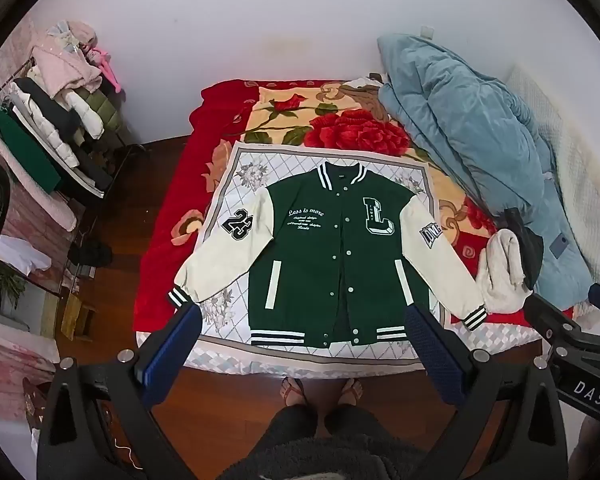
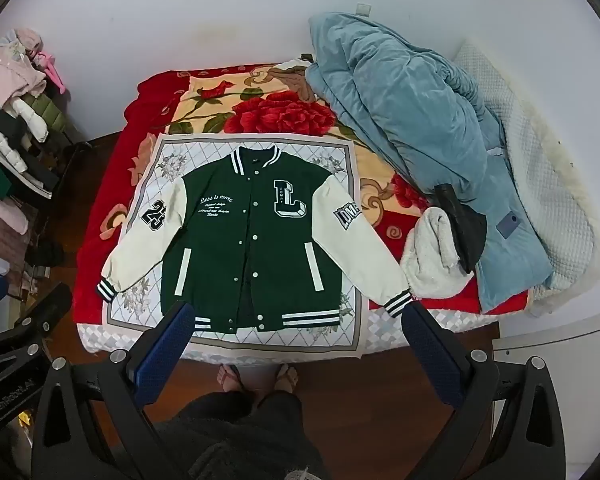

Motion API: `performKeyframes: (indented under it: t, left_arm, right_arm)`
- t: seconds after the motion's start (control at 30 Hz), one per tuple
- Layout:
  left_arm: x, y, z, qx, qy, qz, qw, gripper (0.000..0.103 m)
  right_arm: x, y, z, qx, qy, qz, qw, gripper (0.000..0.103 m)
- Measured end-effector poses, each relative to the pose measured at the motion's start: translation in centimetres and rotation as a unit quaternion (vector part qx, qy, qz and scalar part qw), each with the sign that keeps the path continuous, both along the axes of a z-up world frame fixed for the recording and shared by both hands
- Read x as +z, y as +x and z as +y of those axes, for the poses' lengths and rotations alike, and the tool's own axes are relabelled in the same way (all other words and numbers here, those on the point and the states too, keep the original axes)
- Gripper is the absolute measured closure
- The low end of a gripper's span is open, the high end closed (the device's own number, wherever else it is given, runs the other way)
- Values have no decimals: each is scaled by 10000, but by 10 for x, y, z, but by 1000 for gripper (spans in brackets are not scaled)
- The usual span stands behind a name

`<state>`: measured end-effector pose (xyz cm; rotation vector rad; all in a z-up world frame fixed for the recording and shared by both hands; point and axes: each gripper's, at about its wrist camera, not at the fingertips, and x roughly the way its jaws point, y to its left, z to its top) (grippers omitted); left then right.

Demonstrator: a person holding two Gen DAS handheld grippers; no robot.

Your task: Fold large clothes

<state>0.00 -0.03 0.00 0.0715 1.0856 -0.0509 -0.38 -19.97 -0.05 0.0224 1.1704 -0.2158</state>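
Left wrist view: left gripper (image 1: 303,332) jaws wide apart, empty, above hem. Varsity jacket (image 1: 332,252) flat at frame centre on quilted mat (image 1: 224,184), sleeves spread for folding. Right gripper (image 2: 298,328) likewise apart, empty.

Blue quilt (image 1: 472,152) and towel (image 1: 500,272) crowd jacket's (image 1: 336,256) right, left side open

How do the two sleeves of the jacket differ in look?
The left sleeve carries a black "23" patch; the right sleeve carries a rectangular lettered patch. The right sleeve's cuff lies by a white towel; the left sleeve's cuff lies on the quilted cloth. Both are cream with striped cuffs.
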Motion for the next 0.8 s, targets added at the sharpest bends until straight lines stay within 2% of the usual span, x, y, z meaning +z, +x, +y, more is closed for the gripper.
performKeyframes:
  t: [0.43,0.8]
  left_arm:
    - [-2,-3,9,-57,-159,42,9998,0]
    - [2,2,0,2,-87,54,9999,0]
  right_arm:
    - [0,-1,-1,0,-44,38,10000,0]
    - [-1,-3,-4,11,-49,97,9999,0]
